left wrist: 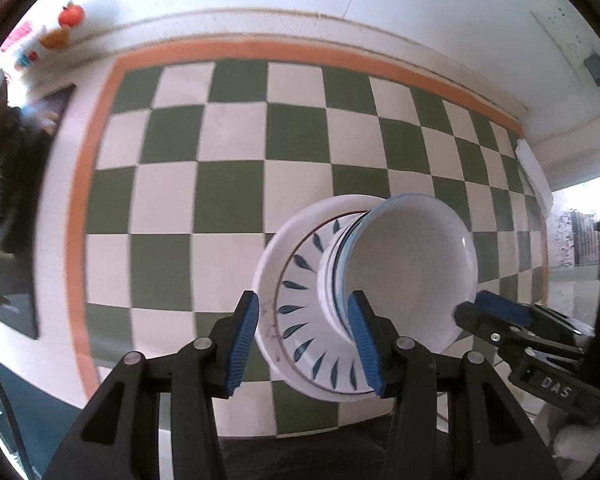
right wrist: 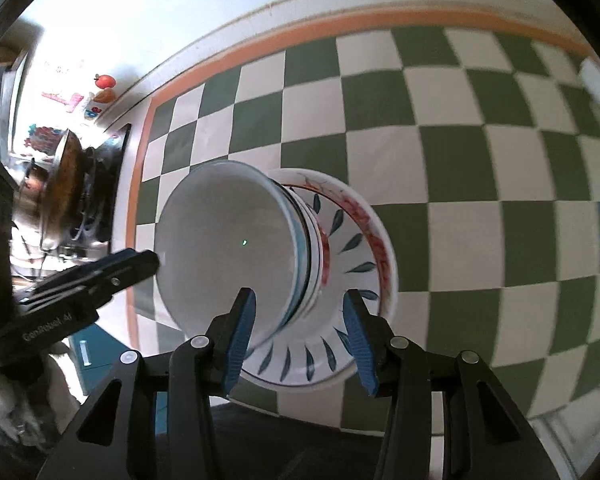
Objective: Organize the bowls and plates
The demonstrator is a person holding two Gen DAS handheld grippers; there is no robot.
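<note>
A stack of white bowls (left wrist: 408, 268) stands in a wide plate with blue leaf marks (left wrist: 296, 304) on the green and white checkered cloth (left wrist: 228, 160). My left gripper (left wrist: 306, 344) is open, its fingers on either side of the plate's near rim and the bowls' left wall. In the right wrist view the bowls (right wrist: 228, 248) and the plate (right wrist: 352, 264), which has red marks on its rim, lie just beyond my right gripper (right wrist: 300, 336). It is open, with its fingers on either side of the stack's near edge. Both grippers are empty.
The cloth has an orange border (left wrist: 80, 200). A dark pan or wok (right wrist: 68, 184) and dark clutter sit past the cloth's left edge. Fruit-shaped decorations (left wrist: 70, 16) hang on the wall at the back left. The table's front edge drops off just below the plate.
</note>
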